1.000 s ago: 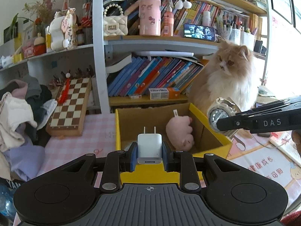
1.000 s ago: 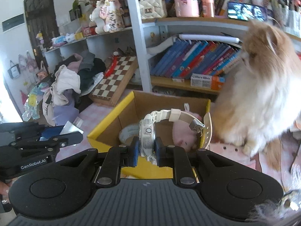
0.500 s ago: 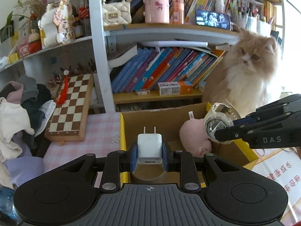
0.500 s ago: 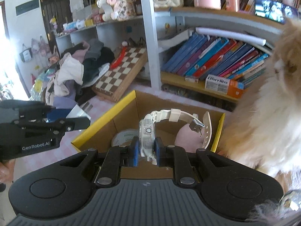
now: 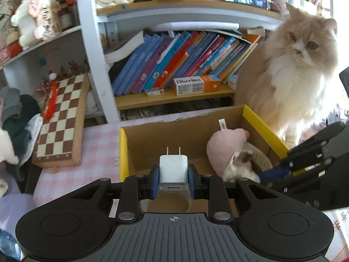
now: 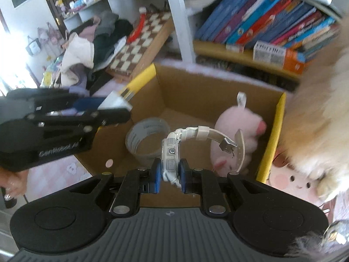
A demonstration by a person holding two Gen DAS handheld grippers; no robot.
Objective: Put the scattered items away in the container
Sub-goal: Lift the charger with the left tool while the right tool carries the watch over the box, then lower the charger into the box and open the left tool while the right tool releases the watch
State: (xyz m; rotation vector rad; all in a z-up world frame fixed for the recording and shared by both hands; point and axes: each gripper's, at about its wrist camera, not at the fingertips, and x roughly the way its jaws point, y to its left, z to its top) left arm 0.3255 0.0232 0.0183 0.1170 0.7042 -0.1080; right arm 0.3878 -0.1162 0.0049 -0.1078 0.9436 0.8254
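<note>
Left gripper (image 5: 173, 182): blue pads pinch a white charger (image 5: 173, 170), prongs up, over the box (image 5: 174, 131)
Right gripper (image 6: 170, 175): pads clamp a white watch (image 6: 172, 157) above the box interior
Box: holds pink plush (image 6: 237, 131) and tape roll (image 6: 148, 137)
Writing: "usmile" carton (image 5: 196, 85) on shelf; "GenRobot.AI" on the left gripper's side, blurred
Cat (image 5: 294, 65): sits just beside the box

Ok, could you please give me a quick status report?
Left gripper shut on white plug charger. Right gripper shut on white wristwatch. Both over yellow-rimmed cardboard box. Fluffy cat beside it.
</note>
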